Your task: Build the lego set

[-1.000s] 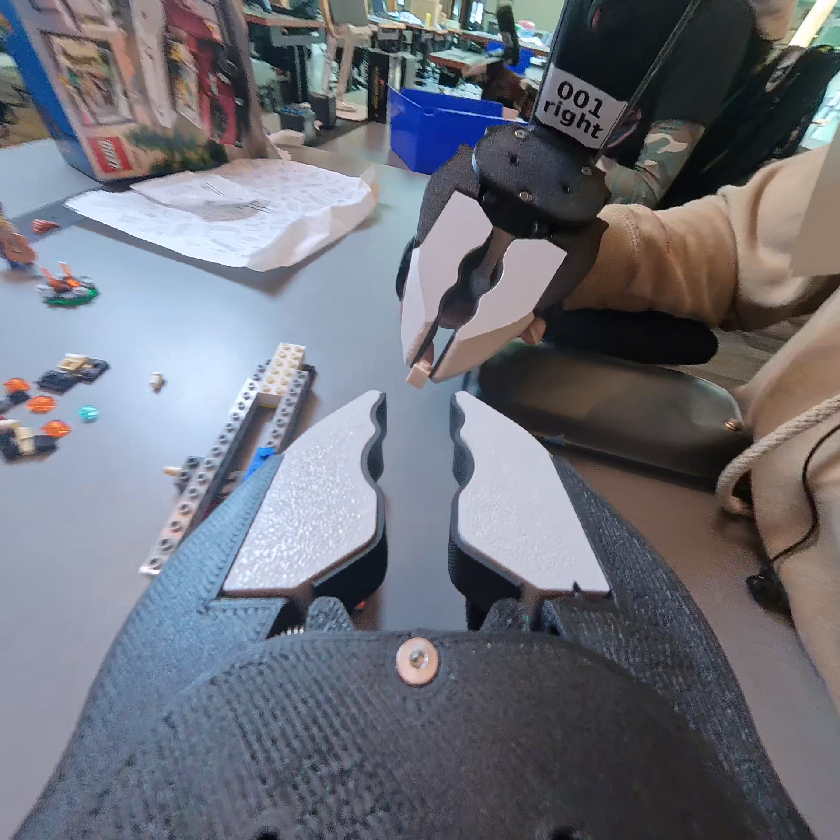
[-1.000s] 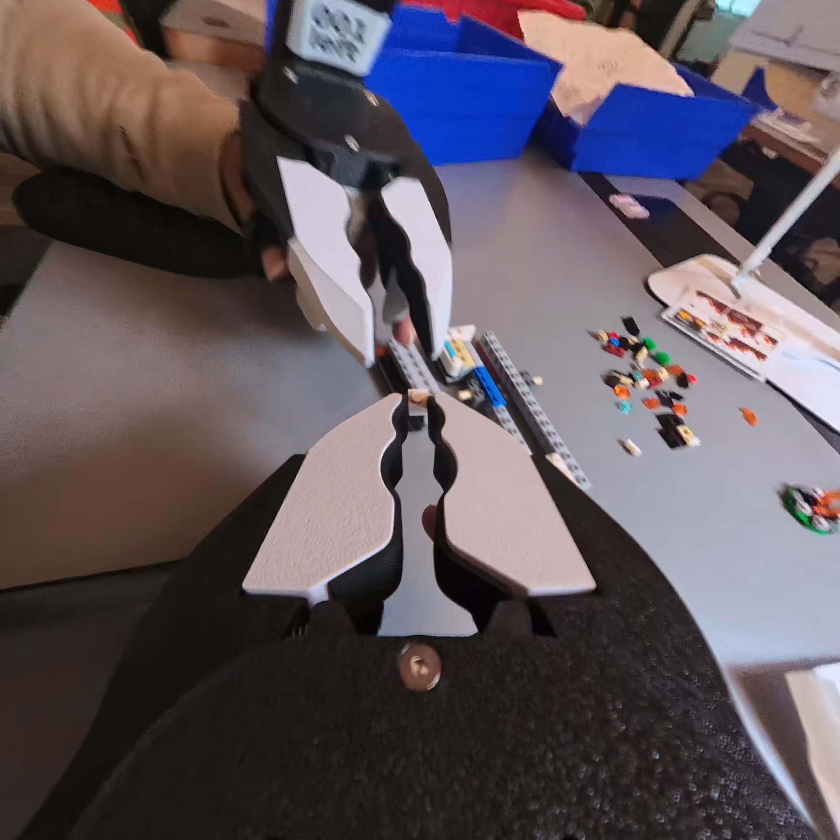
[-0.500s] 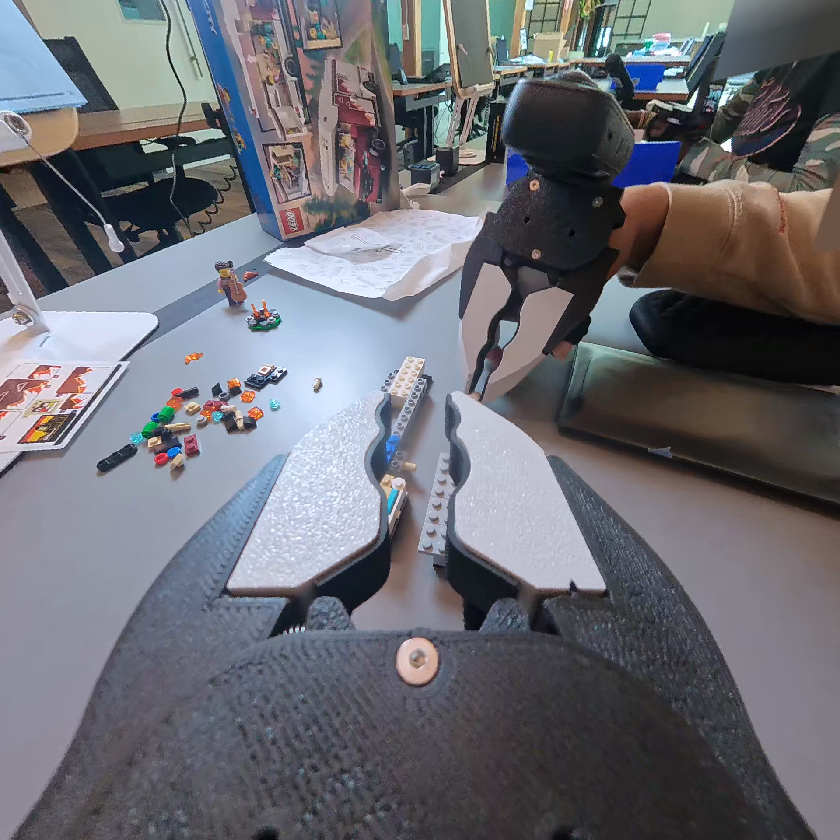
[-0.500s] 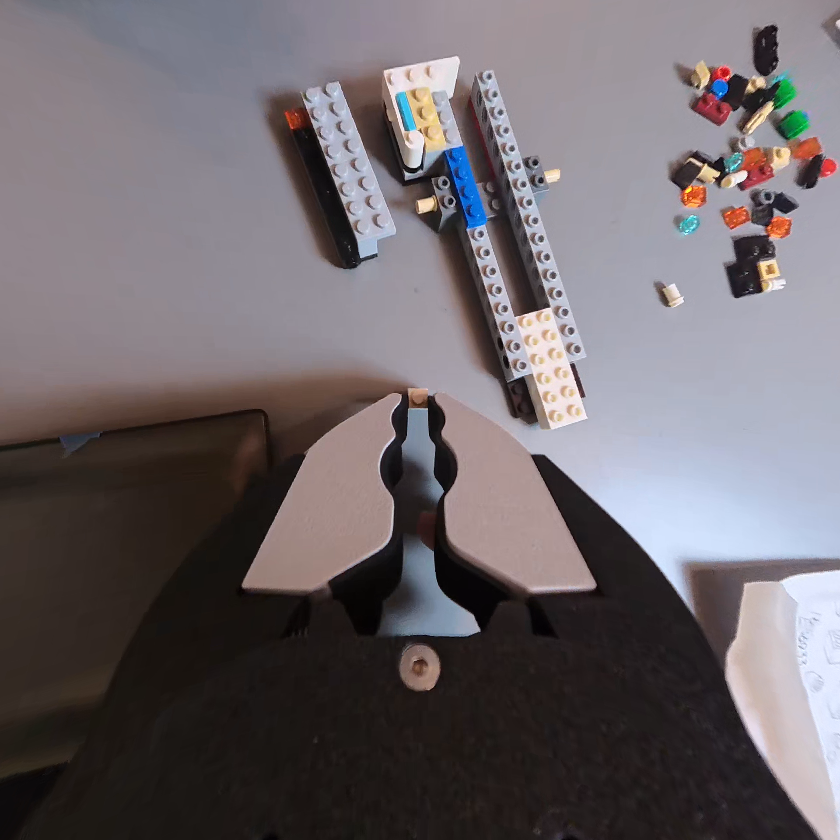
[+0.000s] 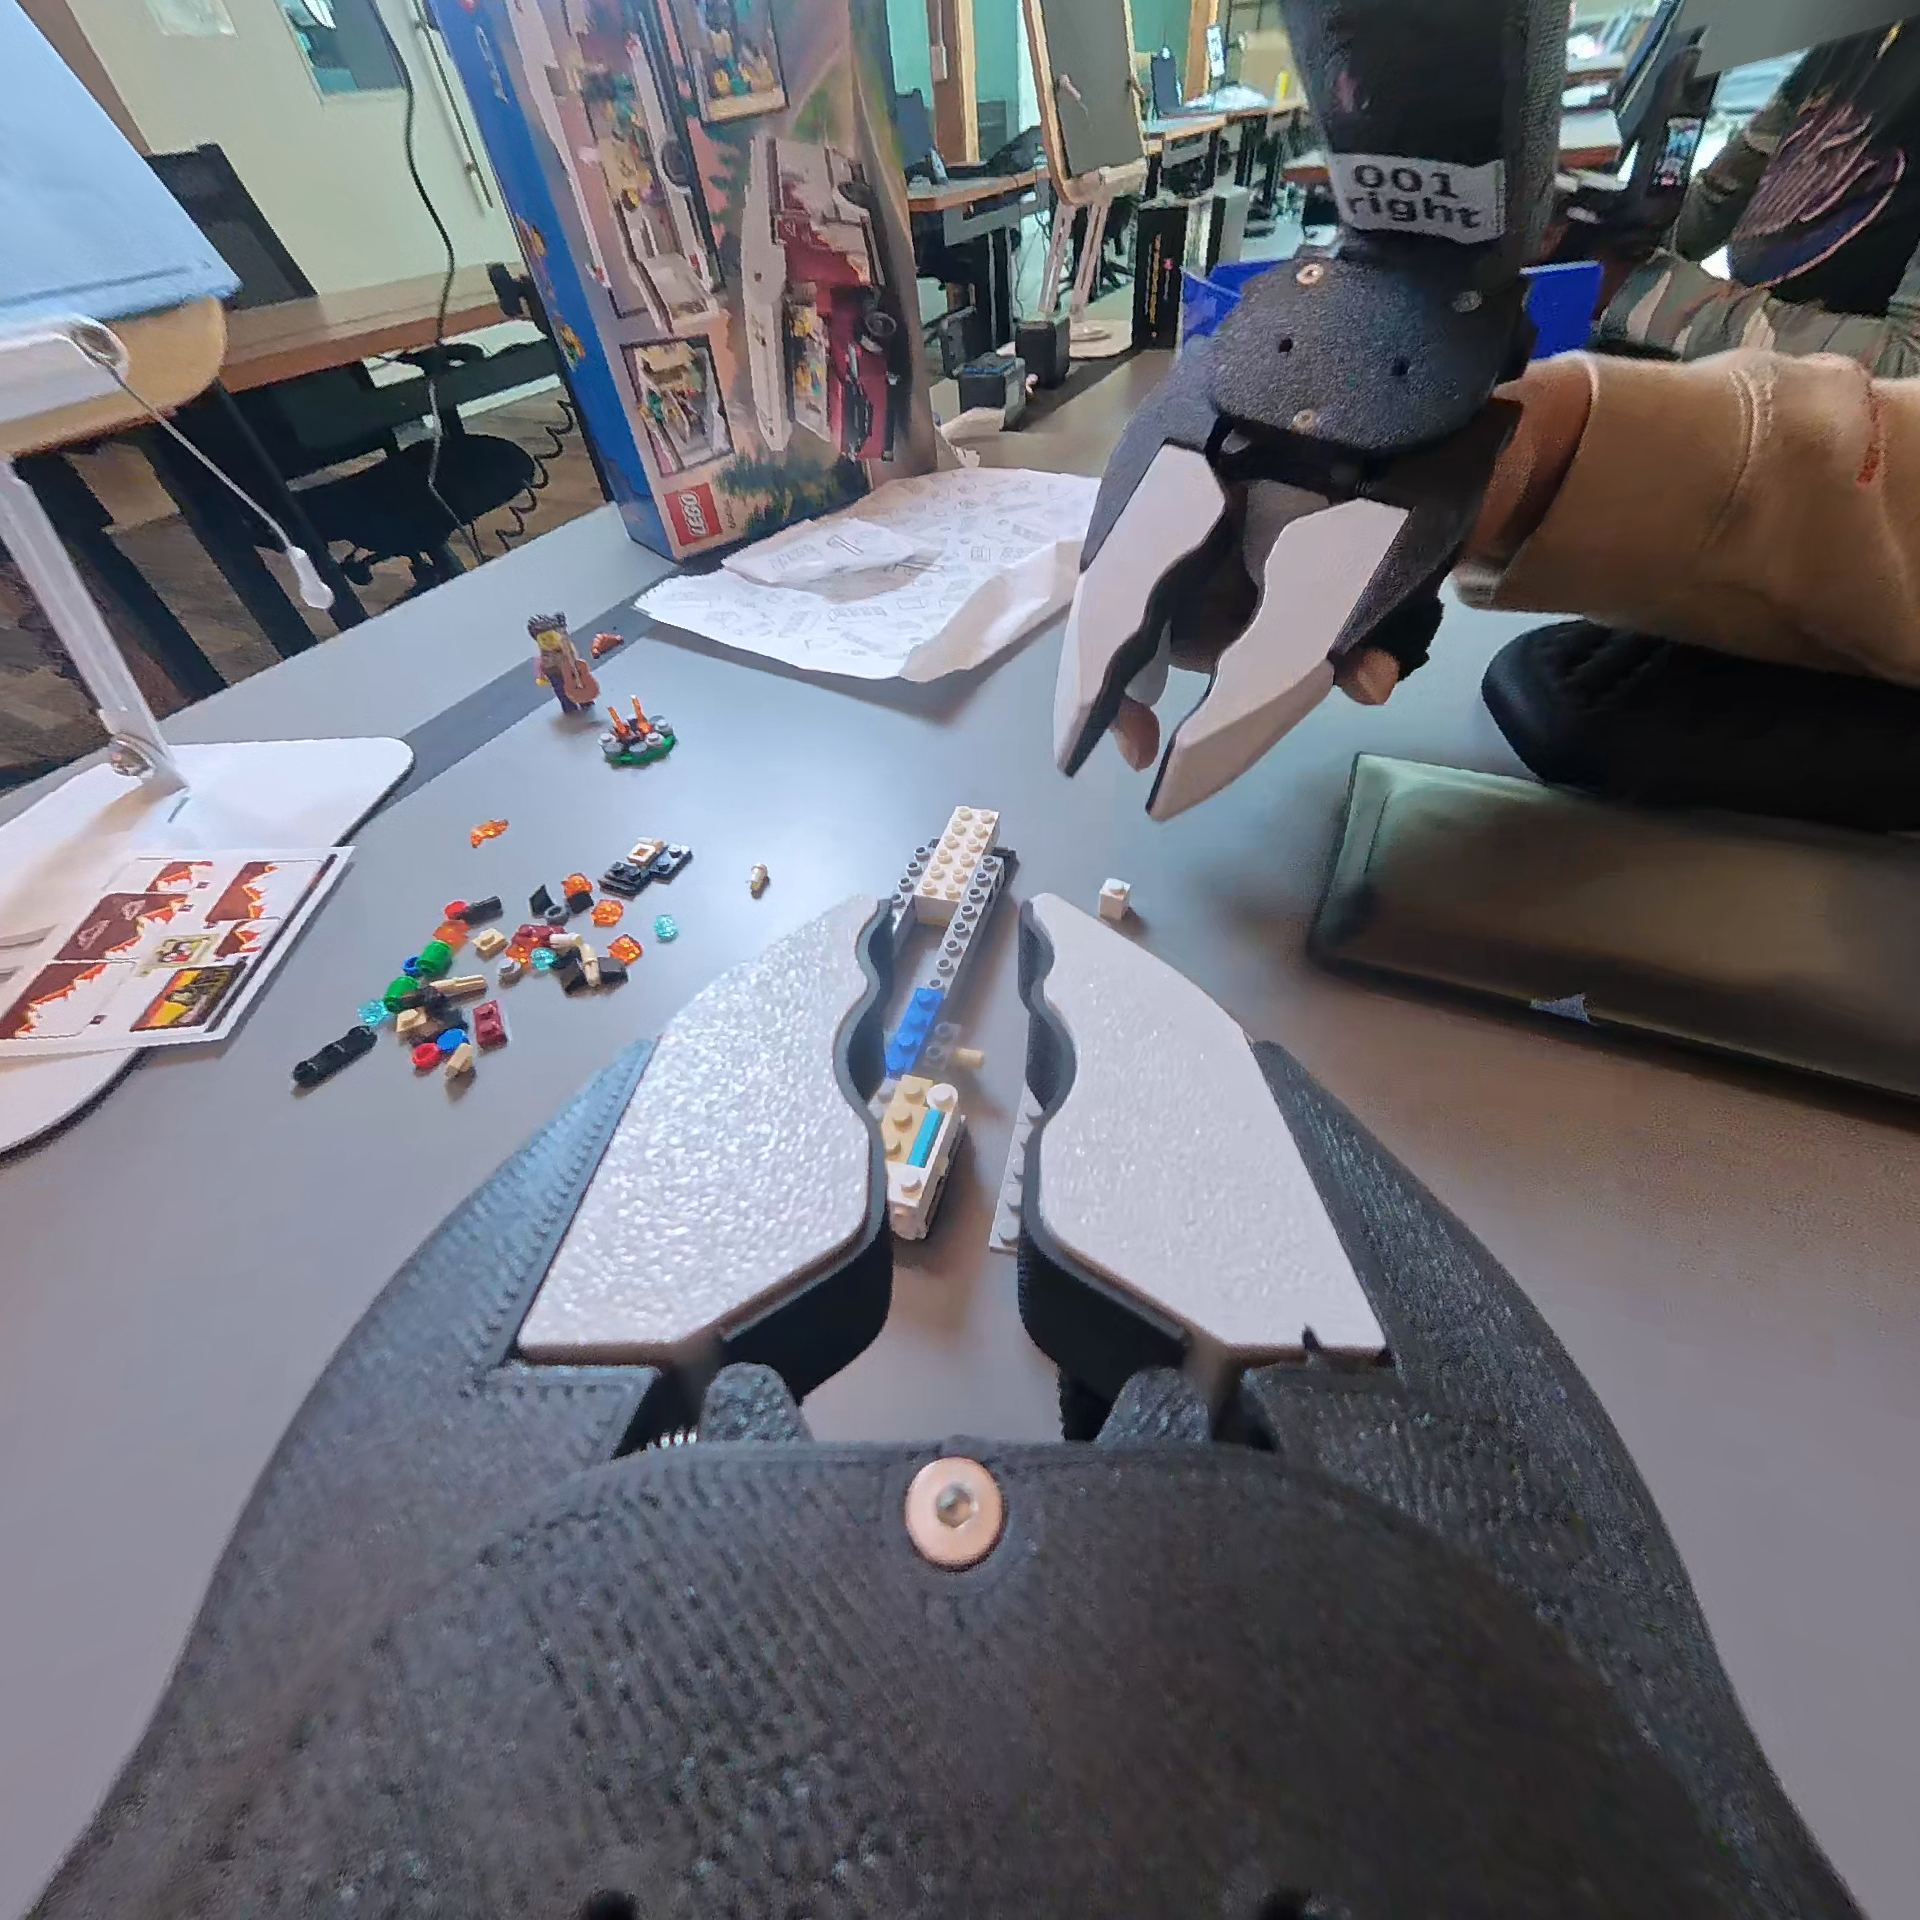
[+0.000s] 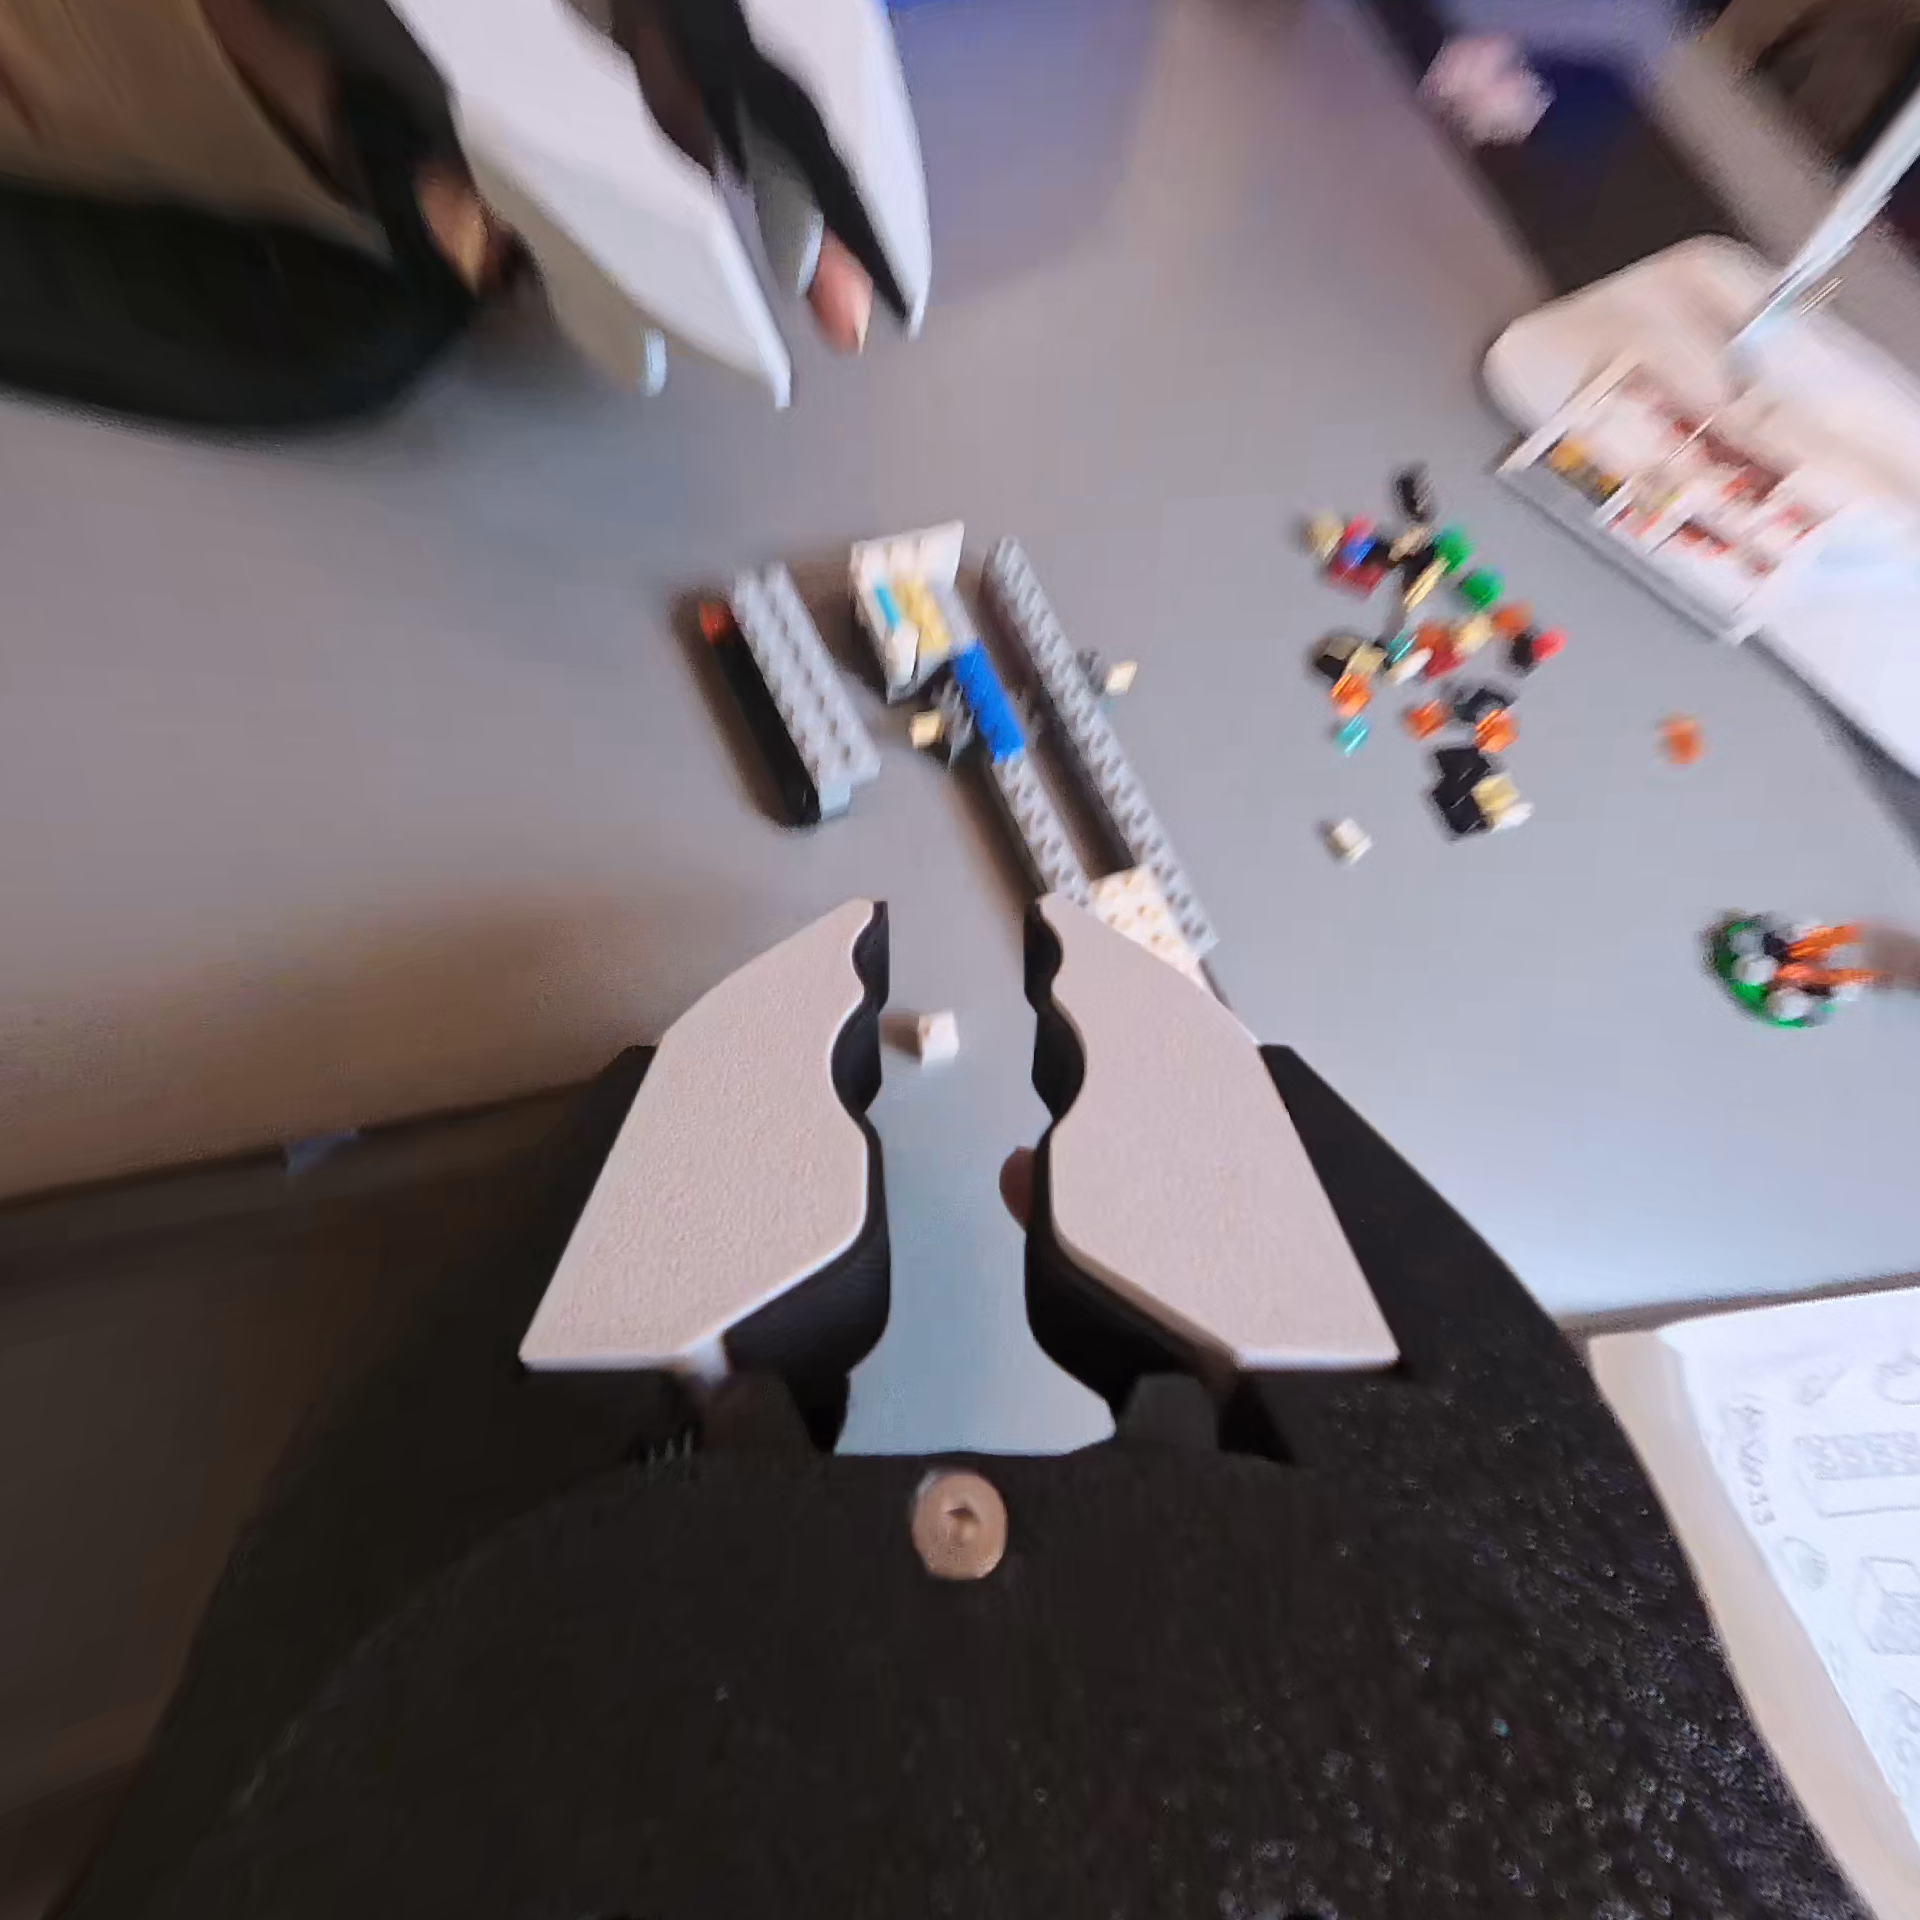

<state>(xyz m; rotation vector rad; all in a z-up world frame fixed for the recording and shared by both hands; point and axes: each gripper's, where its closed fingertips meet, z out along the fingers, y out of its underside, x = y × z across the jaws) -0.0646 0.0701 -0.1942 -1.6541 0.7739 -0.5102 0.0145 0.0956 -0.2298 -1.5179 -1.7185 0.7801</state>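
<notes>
A: On the grey counter (image 5: 260, 1299), biggest first: long grey studded lego frame (image 5: 961, 935), lying flat, tan plate on its far end, blue brick midway, white-and-tan block at the near end.

B: Claws?

A: Left claw (image 5: 951, 914) parted wide, empty, straddling the frame. Right claw (image 6: 956, 914) parted, empty, above the counter.

B: Smallest?

A: Tiny tan brick (image 6: 920, 1036) loose on the counter under the right claw, just beside the frame's tan end.

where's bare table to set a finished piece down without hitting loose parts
Free: the grey table nearer the camera than the loose-piece pile, and the strip between the long grey build and the dark pad, apart from one small tan brick. Crowded: around the pile, the sticker sheet and the minifigure.
</notes>
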